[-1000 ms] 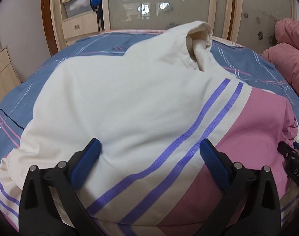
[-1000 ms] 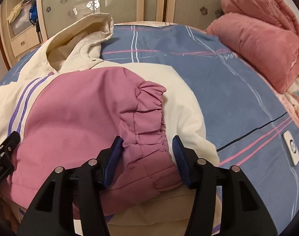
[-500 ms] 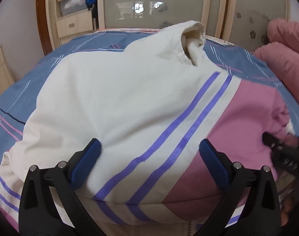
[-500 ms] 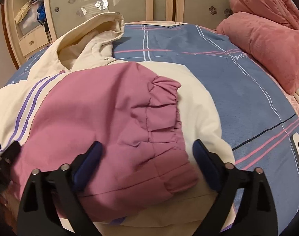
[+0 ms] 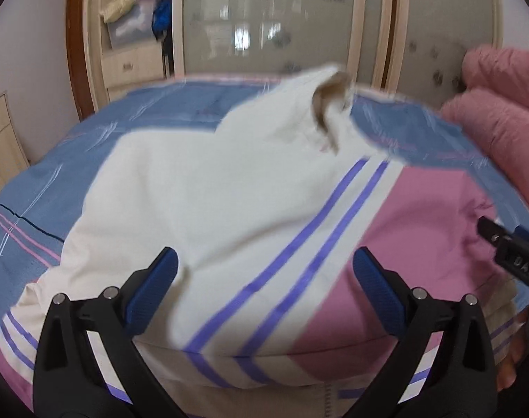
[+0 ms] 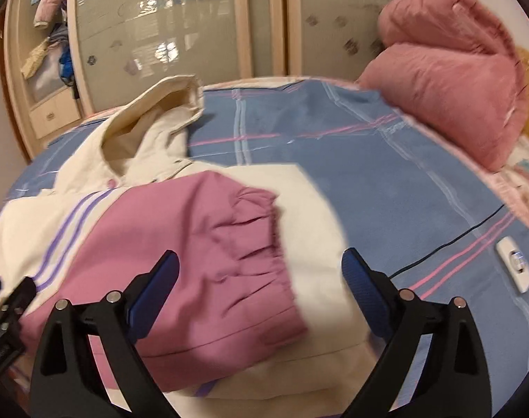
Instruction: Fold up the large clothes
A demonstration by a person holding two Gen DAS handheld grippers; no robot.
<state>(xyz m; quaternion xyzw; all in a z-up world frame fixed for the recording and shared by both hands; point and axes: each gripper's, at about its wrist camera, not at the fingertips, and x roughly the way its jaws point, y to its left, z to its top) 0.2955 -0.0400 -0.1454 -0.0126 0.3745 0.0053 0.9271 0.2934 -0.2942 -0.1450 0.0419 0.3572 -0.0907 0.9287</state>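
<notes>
A cream hooded jacket (image 5: 212,188) with purple stripes and pink panels lies on the bed, its sleeves folded over the body. Its hood (image 5: 329,104) stands up at the far end. In the right wrist view the pink sleeve with a gathered cuff (image 6: 254,244) lies across the cream body (image 6: 313,216). My left gripper (image 5: 264,275) is open and empty above the jacket's near part. My right gripper (image 6: 261,278) is open and empty above the pink cuff. The right gripper also shows at the right edge of the left wrist view (image 5: 508,247).
The jacket lies on a blue bedspread (image 6: 386,174) with pink and white lines. A rolled pink duvet (image 6: 449,80) lies at the far right. Sliding wardrobe doors (image 5: 264,17) and a cabinet with drawers (image 5: 132,62) stand behind the bed. A white controller (image 6: 515,264) lies on the bedspread at right.
My right gripper opened, let go of the pink cuff and lifted back. Both grippers rose and pulled away from the jacket; the sleeve stays folded across the body.
</notes>
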